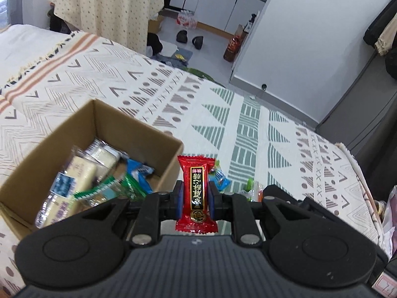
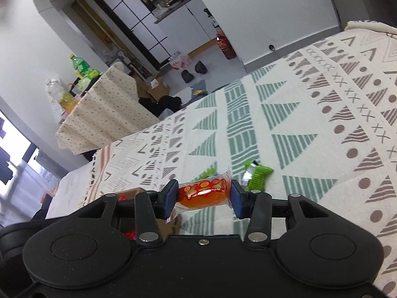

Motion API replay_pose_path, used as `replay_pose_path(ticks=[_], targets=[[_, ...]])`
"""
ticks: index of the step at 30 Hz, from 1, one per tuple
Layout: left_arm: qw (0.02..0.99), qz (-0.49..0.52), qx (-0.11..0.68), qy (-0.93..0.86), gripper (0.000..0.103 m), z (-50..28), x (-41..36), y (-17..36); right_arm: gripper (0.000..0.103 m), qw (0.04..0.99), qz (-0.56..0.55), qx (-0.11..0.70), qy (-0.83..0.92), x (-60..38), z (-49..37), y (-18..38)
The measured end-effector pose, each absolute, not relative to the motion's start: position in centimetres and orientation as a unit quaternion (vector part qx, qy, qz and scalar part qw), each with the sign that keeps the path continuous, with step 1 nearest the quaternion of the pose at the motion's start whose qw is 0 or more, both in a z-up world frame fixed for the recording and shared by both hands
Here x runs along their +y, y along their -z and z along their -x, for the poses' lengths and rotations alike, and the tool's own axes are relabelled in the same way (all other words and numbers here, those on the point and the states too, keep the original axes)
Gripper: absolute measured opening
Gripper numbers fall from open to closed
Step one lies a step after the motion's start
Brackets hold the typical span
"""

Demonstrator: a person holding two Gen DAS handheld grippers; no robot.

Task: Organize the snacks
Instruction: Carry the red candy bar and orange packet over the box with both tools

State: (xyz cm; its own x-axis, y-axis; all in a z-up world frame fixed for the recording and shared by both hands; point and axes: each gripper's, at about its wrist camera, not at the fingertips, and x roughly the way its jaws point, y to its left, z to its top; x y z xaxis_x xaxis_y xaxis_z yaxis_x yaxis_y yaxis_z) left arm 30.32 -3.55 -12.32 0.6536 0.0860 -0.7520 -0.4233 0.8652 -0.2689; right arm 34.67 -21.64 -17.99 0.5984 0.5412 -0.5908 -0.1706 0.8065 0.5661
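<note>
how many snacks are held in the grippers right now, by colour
red: 1, the red snack in the left gripper
orange: 1, the orange snack in the right gripper
total: 2

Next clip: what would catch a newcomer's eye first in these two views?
The red candy wrapper, pinched upright in the left gripper, just right of the open cardboard box of snacks. Then the orange jelly cup clamped in the right gripper above the patterned blanket, a green wrapper lying just beyond.
</note>
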Motion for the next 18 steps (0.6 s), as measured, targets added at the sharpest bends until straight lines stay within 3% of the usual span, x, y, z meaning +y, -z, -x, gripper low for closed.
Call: replay_pose_path(ticks=[18], targets=[[0.886, 0.234, 0.358, -0.179, 0.018, -26.3, 2.4, 9.4, 0.044, 0.873, -0.192, 0.378, -0.242, -17.4, -32.2, 14.8]])
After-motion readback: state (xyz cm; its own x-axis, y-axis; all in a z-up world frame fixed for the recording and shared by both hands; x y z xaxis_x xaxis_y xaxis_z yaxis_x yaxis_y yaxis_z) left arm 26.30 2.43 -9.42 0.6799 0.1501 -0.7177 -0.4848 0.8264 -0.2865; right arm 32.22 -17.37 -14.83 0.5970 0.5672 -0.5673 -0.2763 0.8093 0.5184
